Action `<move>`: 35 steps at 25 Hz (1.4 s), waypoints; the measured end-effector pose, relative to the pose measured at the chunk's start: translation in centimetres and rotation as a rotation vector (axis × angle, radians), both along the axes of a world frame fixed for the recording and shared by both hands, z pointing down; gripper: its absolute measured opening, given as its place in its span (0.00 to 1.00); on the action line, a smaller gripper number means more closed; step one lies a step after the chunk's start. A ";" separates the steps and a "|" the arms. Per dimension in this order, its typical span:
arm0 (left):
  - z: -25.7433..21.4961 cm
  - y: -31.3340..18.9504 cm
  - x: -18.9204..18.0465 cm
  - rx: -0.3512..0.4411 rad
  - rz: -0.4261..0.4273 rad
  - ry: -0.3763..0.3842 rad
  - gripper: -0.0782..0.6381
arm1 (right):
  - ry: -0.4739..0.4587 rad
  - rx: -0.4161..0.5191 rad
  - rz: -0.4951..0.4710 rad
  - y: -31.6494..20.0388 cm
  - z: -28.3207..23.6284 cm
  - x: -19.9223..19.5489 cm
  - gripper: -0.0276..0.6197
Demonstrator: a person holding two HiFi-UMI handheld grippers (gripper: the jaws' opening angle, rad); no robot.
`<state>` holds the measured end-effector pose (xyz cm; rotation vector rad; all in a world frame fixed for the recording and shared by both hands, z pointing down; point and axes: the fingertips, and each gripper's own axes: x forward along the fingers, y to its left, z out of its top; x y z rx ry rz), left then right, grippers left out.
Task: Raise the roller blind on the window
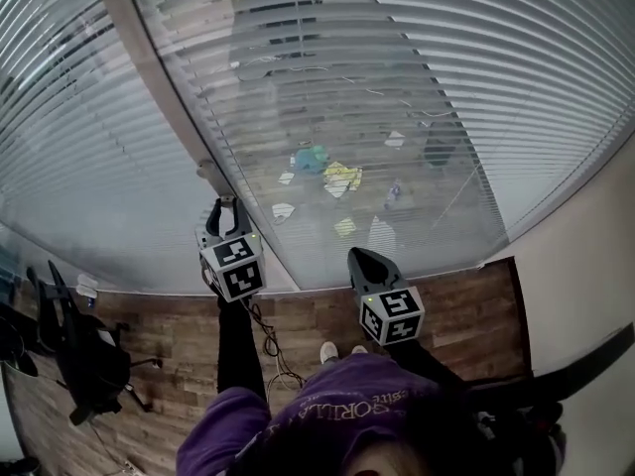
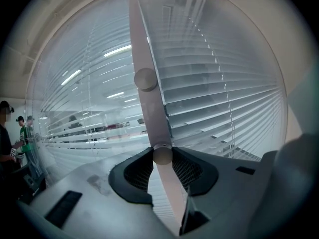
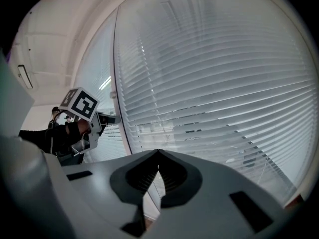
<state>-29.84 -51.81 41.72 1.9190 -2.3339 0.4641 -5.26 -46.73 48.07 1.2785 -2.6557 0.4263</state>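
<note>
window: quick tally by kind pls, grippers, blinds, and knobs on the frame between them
grippers: 2, left gripper and right gripper
slatted blinds: 2, left blind and right blind
round knobs on the frame: 2, upper knob and lower knob, which sits between the left gripper's jaws
total: 6
</note>
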 end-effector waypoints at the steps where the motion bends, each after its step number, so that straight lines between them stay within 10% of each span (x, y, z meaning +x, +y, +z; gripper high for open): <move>1: 0.0 0.0 0.0 -0.001 -0.003 0.007 0.28 | 0.001 0.001 -0.002 0.0 0.0 -0.1 0.04; 20: -0.6 0.1 -0.3 0.054 -0.037 0.182 0.28 | 0.012 0.009 0.023 -0.5 -0.3 0.5 0.04; 24: -0.5 0.0 0.0 0.039 -0.020 0.045 0.28 | 0.016 0.008 0.023 -0.5 -0.1 0.6 0.04; 31: -1.2 -0.1 0.7 -0.022 0.000 -0.492 0.28 | 0.023 0.009 0.018 -0.5 -0.2 0.5 0.04; 35: -0.6 -0.1 0.7 -0.029 0.042 -0.420 0.28 | 0.030 0.008 0.009 -0.5 0.0 0.4 0.04</move>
